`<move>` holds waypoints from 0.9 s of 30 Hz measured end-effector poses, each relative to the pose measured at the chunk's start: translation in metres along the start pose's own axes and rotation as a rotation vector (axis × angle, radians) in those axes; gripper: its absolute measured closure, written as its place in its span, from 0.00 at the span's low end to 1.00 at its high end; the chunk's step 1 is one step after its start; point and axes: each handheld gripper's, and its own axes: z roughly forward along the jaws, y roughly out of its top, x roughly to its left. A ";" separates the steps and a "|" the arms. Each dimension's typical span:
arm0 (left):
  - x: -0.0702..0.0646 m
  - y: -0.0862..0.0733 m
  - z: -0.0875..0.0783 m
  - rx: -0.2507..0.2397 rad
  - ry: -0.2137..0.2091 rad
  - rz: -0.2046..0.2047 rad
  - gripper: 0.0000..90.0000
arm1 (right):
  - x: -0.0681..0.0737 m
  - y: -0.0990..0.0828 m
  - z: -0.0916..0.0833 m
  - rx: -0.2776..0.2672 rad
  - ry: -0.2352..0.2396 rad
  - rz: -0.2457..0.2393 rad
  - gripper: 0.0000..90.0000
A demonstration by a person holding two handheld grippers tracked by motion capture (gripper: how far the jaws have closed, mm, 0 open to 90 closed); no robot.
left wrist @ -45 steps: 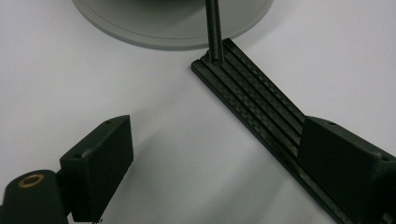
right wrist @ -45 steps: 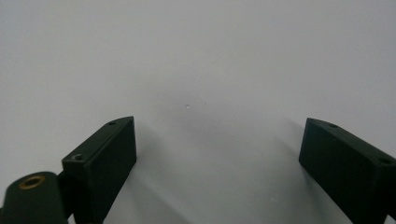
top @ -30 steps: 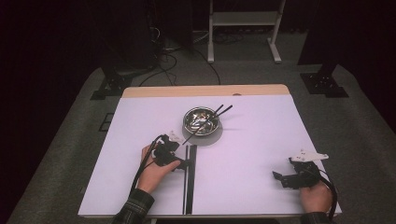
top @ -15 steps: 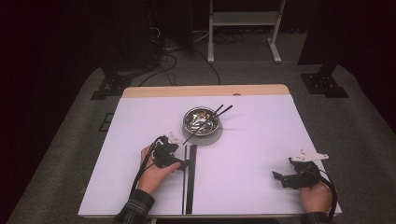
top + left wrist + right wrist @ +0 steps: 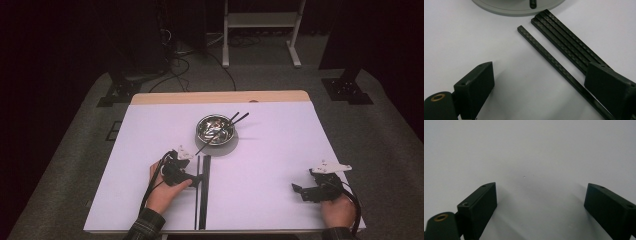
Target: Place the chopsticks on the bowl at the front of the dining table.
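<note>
The left gripper [image 5: 537,82] is gaping wide beside the black strips [image 5: 564,46]; the right gripper [image 5: 306,191] is spreading apart near the desk's [image 5: 280,150] front-right edge.

My gripper [image 5: 539,87]: jaws stood wide apart, low over the white worktop [image 5: 461,37].
Loose black strip [image 5: 554,62]: lay between my jaws.
Strip bundle [image 5: 569,40]: under my right-hand jaw.
Grey base [image 5: 506,7]: touched the bundle's far ends.
</note>
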 end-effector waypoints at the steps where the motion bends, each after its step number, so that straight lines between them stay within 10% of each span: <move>1: -0.001 -0.001 -0.001 -0.002 0.000 0.003 0.09 | 0.000 0.000 0.000 0.000 0.000 0.001 0.10; 27: -0.031 -0.034 -0.027 -0.038 -0.031 0.036 0.09 | 0.000 0.000 0.000 0.000 0.000 0.001 0.10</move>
